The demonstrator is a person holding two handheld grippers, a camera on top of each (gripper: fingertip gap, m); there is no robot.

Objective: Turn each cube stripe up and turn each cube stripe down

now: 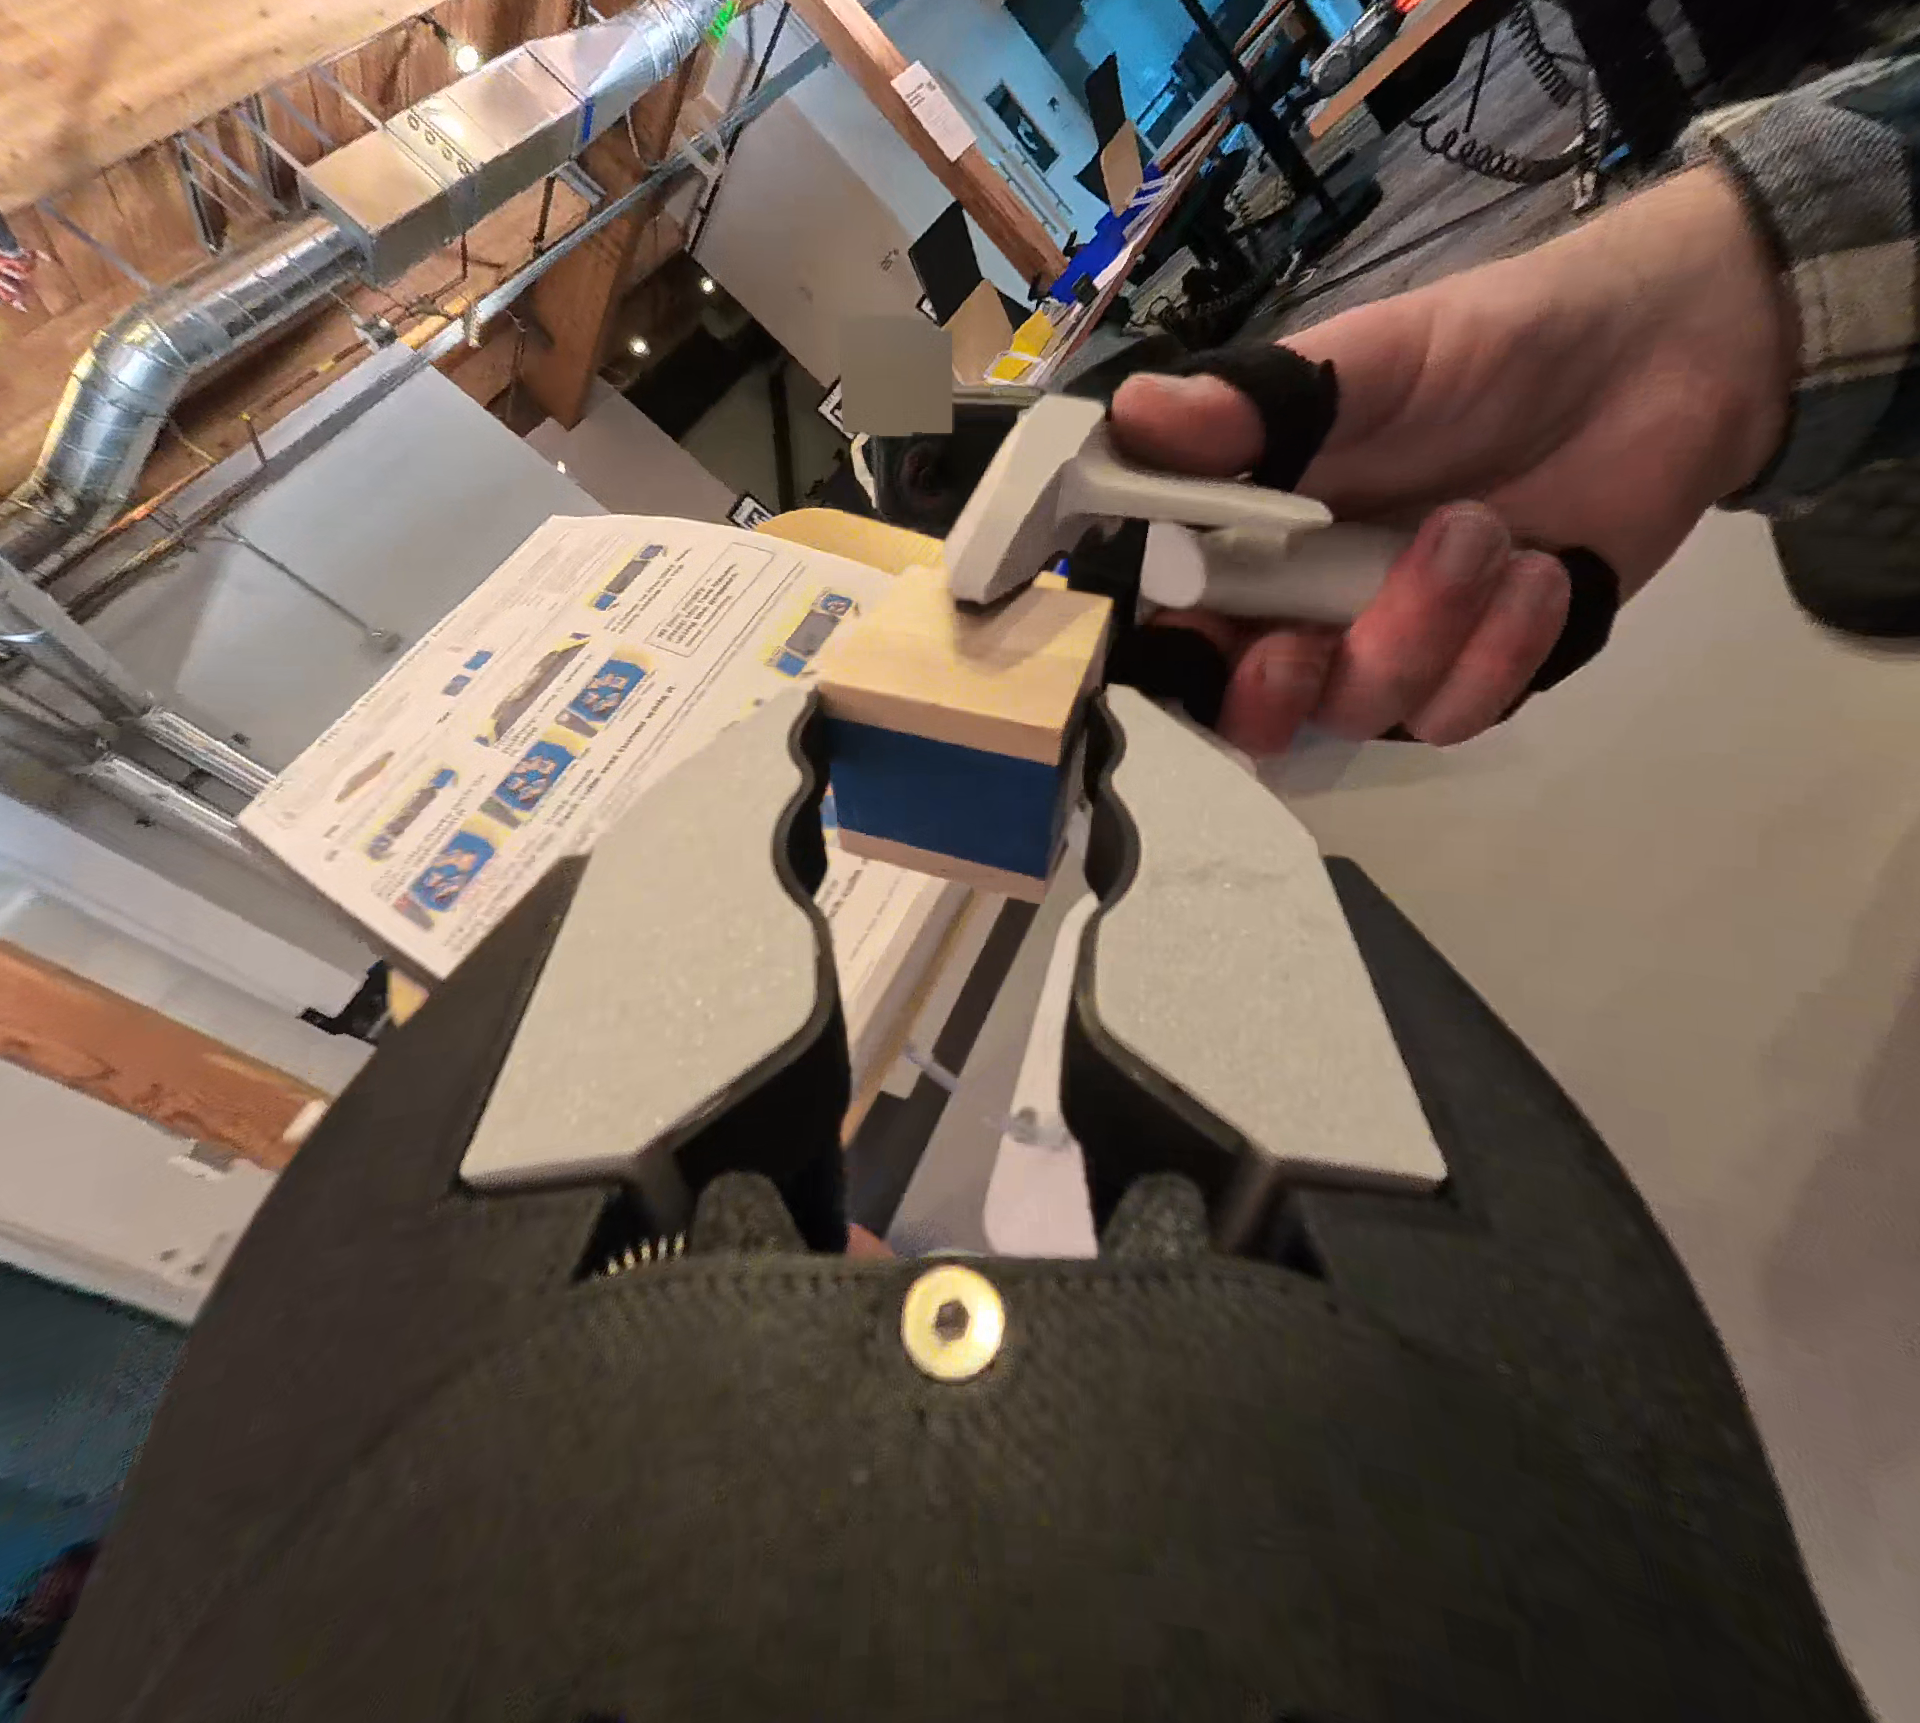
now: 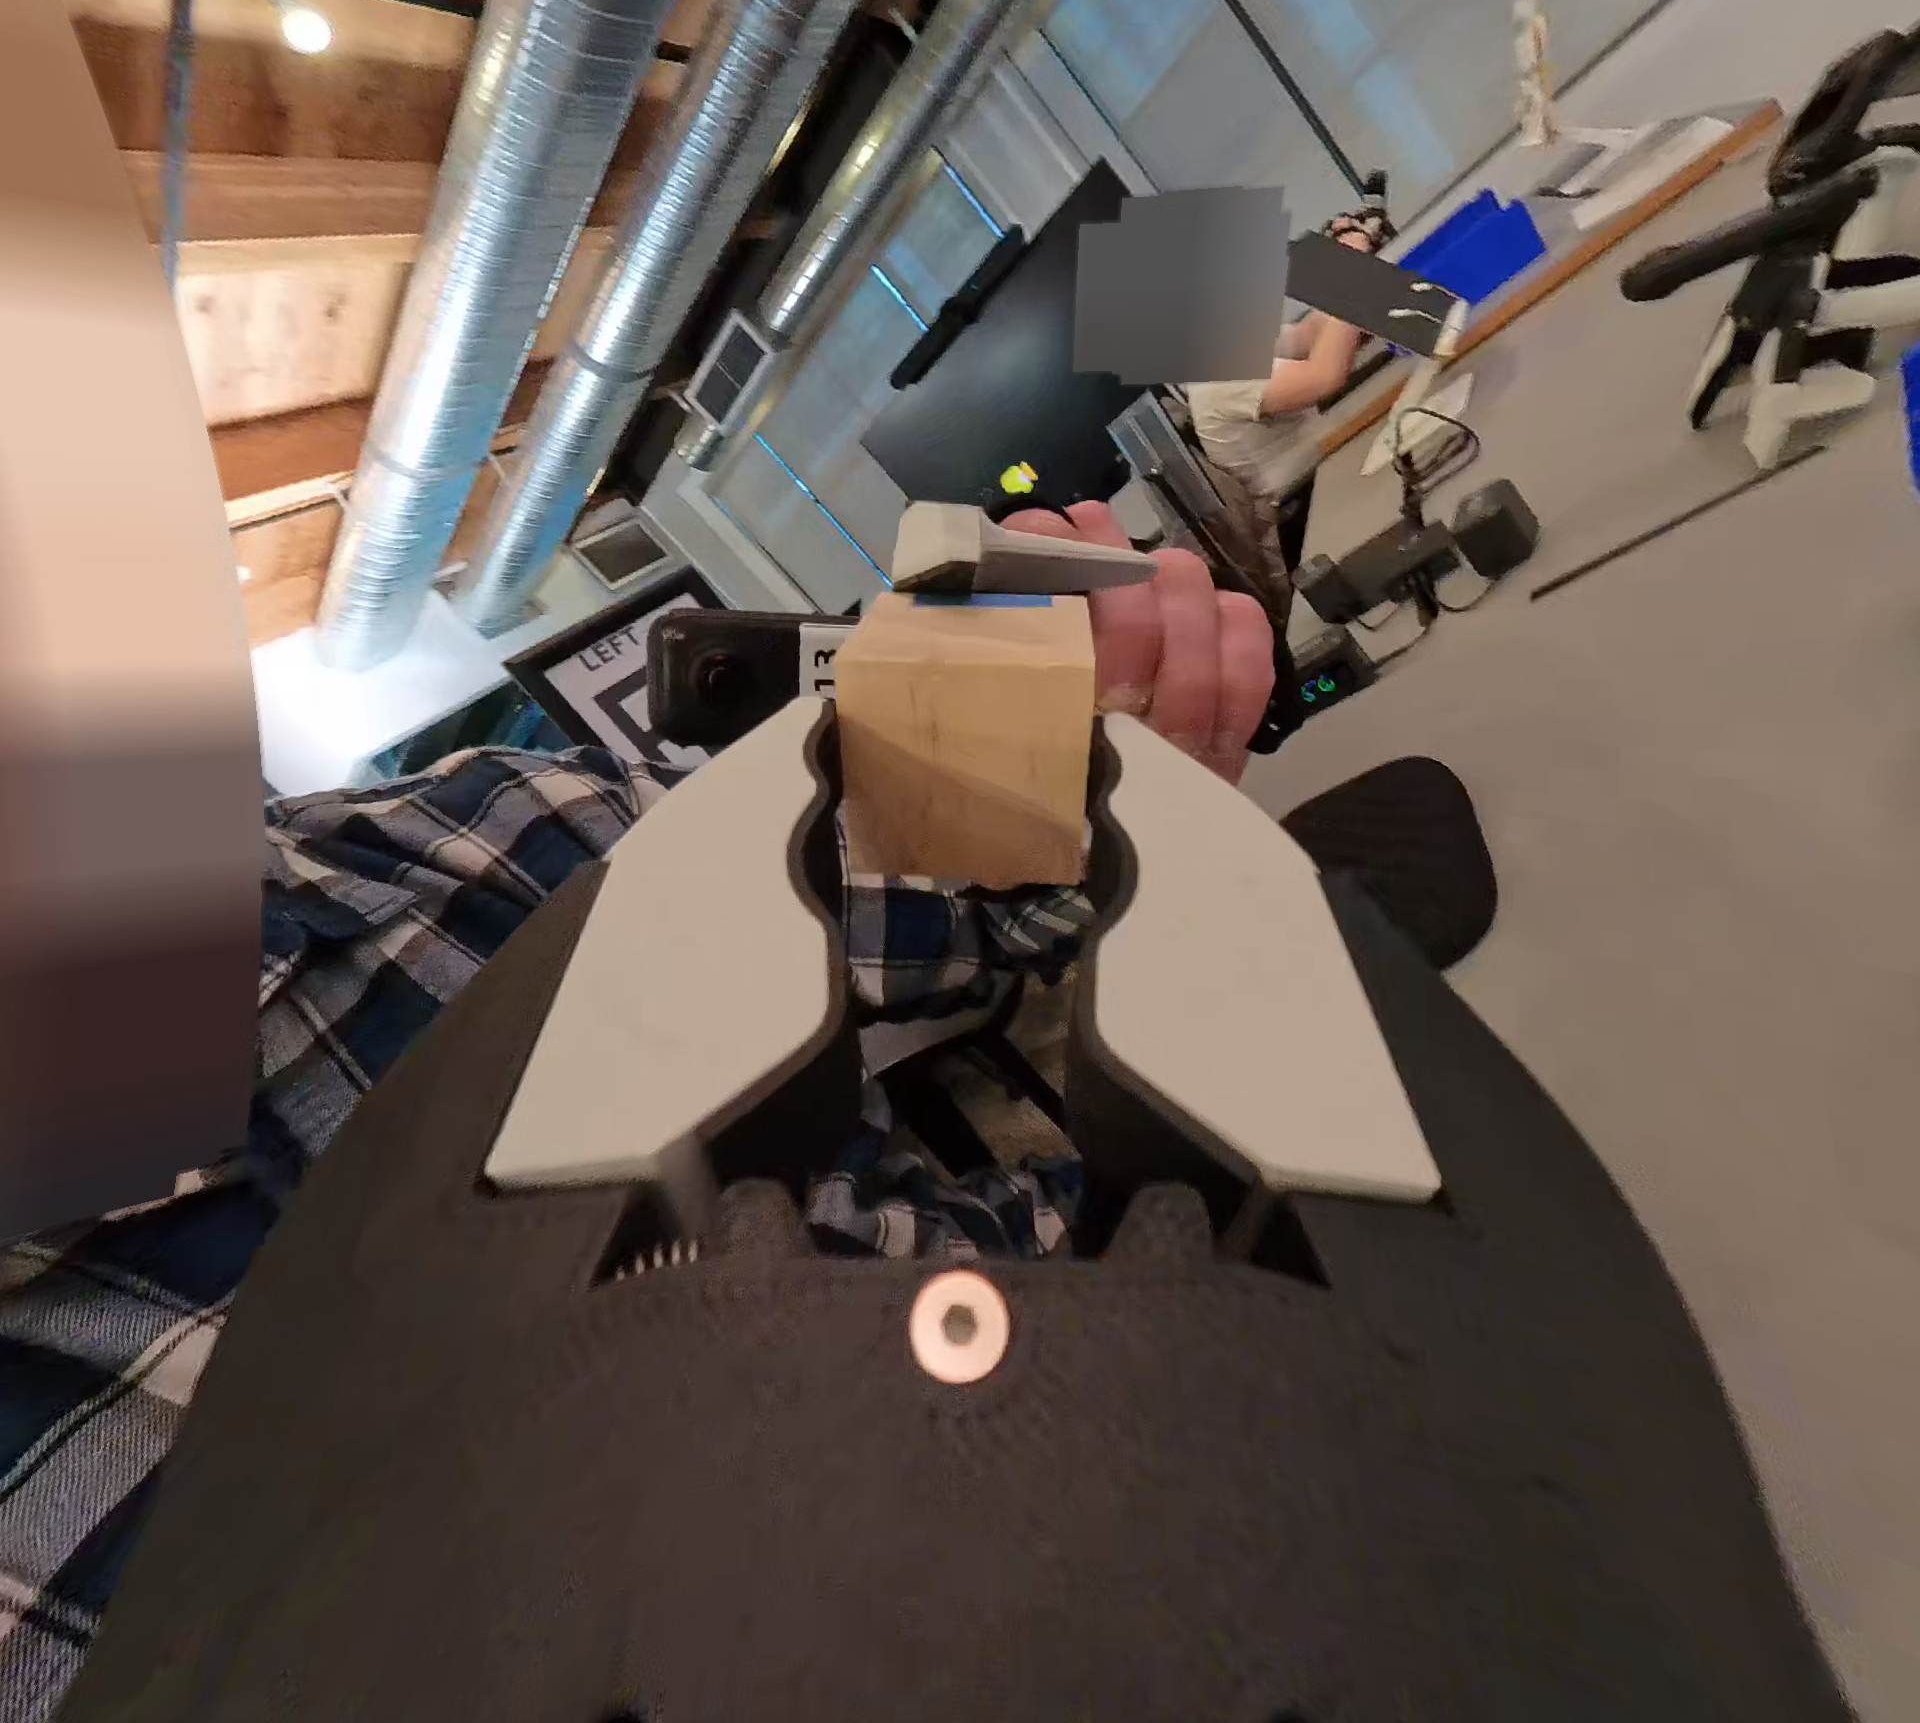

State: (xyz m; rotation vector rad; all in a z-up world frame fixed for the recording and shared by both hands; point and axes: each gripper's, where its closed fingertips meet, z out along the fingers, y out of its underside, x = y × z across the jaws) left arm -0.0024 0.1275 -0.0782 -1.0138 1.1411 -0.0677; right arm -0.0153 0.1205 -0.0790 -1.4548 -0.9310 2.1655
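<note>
The cube (image 1: 951, 728), blue stripe facing my left camera, hangs in the air, pinched by both my left claw (image 1: 951, 769) and my right claw (image 2: 961, 769). A printed sheet (image 1: 499, 738) lies at nine o'clock.

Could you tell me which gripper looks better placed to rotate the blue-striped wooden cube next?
Probably the right gripper: the blue-striped wooden cube sits between its jaws on plain faces. The left gripper clamps the striped faces and would need to let go first.
</note>
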